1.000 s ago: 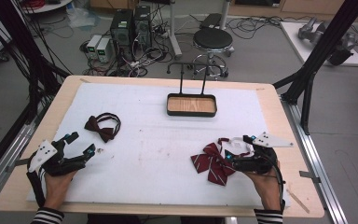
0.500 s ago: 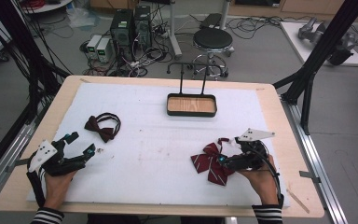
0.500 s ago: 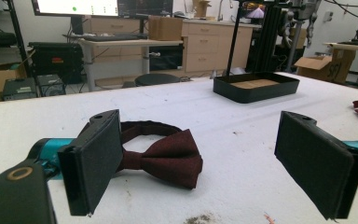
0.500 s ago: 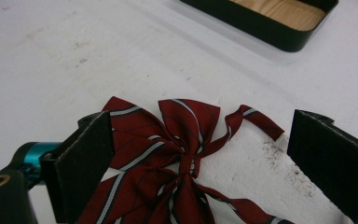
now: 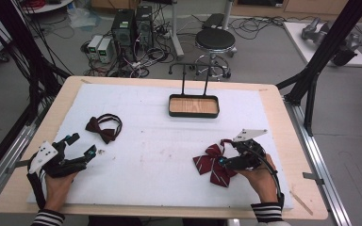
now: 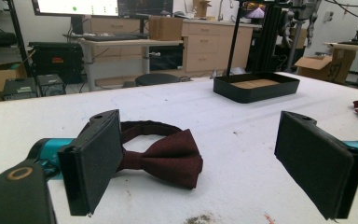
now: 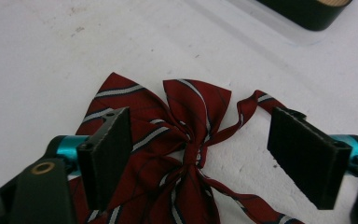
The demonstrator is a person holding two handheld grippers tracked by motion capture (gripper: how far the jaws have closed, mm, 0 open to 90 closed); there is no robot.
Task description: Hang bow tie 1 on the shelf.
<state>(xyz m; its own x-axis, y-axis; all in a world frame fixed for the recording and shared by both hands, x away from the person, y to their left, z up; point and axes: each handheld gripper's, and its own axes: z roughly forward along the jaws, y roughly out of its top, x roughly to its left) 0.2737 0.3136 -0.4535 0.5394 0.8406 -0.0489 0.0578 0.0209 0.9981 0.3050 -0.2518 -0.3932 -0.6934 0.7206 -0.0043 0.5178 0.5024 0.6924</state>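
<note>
A red striped bow tie (image 5: 211,165) lies flat on the white mat at the front right. My right gripper (image 5: 223,153) is low over it. In the right gripper view its knot (image 7: 193,149) sits between the two pads (image 7: 106,154) of my right gripper (image 7: 205,156). The jaws have just been closing, but gaps show on both sides, so the gripper is open. A dark maroon bow tie (image 5: 102,128) with its strap loop lies at the left. My left gripper (image 5: 82,144) rests just in front of that maroon bow tie (image 6: 165,156), open and empty.
A black tray (image 5: 193,114) with a wooden bottom stands at the back middle of the mat, with a thin black stand (image 5: 193,75) rising behind it. In the left gripper view the tray (image 6: 256,88) is far ahead to the right. The table edge runs close behind both hands.
My right gripper has slid left over the striped bow tie and its jaws have narrowed around the knot. The left gripper and the maroon bow tie have not moved.
</note>
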